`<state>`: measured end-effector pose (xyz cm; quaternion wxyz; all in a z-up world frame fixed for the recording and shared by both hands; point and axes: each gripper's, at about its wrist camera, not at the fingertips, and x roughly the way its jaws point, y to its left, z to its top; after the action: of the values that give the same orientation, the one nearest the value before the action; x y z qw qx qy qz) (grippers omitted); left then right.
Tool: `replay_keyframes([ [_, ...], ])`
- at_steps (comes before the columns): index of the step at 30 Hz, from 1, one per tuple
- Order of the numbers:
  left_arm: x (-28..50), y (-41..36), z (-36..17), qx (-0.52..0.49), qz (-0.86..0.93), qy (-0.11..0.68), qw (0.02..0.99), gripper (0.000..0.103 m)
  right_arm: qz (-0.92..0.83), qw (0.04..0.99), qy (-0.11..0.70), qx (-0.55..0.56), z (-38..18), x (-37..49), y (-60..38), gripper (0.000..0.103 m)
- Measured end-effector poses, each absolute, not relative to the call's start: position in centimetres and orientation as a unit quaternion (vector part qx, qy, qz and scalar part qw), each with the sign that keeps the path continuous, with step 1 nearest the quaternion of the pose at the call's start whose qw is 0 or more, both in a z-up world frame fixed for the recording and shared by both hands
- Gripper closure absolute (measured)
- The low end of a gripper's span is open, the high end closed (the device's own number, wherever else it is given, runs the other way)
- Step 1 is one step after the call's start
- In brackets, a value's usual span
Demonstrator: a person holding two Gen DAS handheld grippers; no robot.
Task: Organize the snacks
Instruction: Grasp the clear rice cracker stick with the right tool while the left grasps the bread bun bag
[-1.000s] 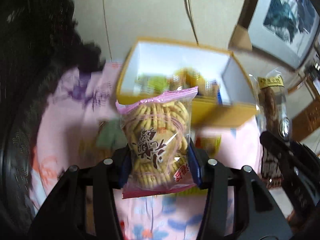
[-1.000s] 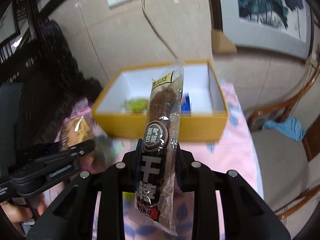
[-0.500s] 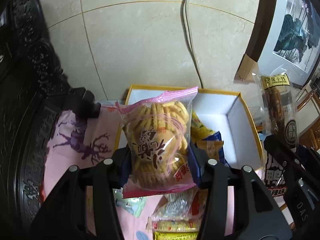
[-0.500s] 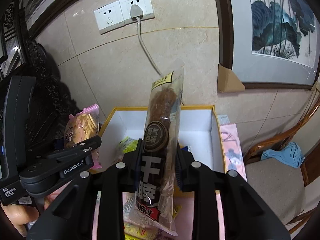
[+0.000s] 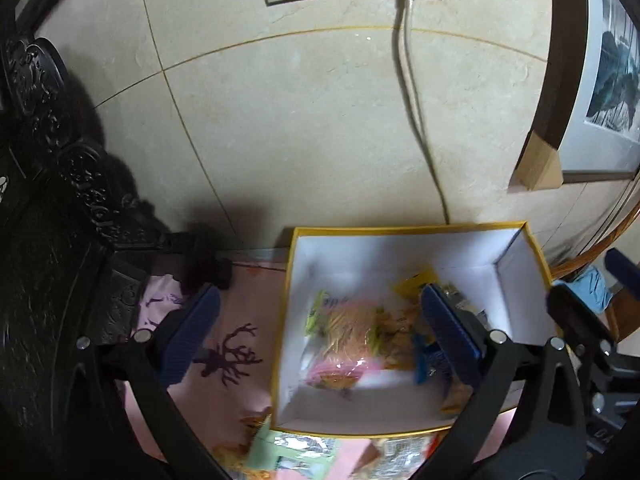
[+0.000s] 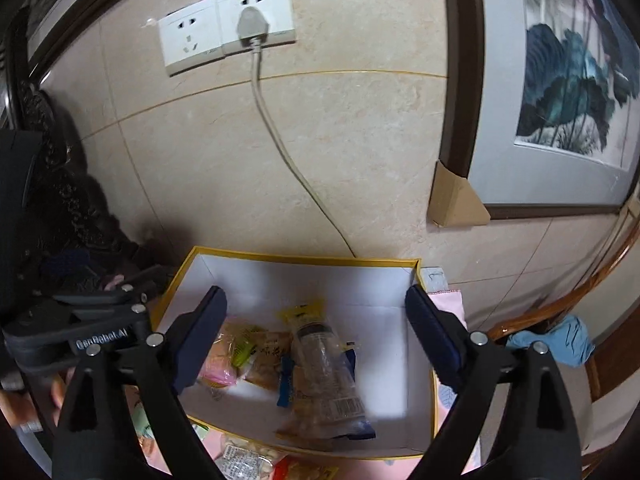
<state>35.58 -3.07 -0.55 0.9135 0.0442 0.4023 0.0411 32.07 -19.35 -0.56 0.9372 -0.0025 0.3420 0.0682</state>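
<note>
Snacks (image 6: 320, 372) in box (image 6: 304, 261) — grippers opening

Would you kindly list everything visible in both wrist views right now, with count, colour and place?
box: one, yellow outside, white inside, on the pink cloth
long clear packet: one, in the box
pink-edged biscuit packet: one, in the box
loose snacks: several, before the box
wall sockets: two, white; one plugged
framed painting: one, right wall
left gripper: black, blue pads, jaws opening, nothing between
right gripper: same, opening, empty
</note>
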Motion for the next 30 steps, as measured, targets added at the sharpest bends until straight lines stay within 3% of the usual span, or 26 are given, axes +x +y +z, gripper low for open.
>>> replay_keyframes([
  [6,33.6,-0.7,-2.0,0.034,0.047,0.423,0.904,0.002,0.16,0.912,0.378,-0.001,-3.2,28.9,-18.3,0.001],
  [13,25.8,3.7,-5.4,-0.003,0.078,0.442,0.894,0.002,0.313,0.813,0.487,-0.06,-13.0,20.1,-14.8,0.001],
  [17,21.5,6.2,-7.6,-0.043,0.091,0.469,0.877,0.002,0.317,0.814,0.483,-0.058,-15.5,18.8,-14.7,0.011],
  [23,16.0,8.5,-10.5,-0.067,0.102,0.51,0.851,0.002,0.308,0.808,0.496,-0.079,-17.6,19.8,-14.5,0.033],
  [30,11.9,9.8,-11.3,-0.077,0.108,0.533,0.836,0.002,0.316,0.776,0.528,-0.14,-21.2,19.8,-12.1,0.033],
])
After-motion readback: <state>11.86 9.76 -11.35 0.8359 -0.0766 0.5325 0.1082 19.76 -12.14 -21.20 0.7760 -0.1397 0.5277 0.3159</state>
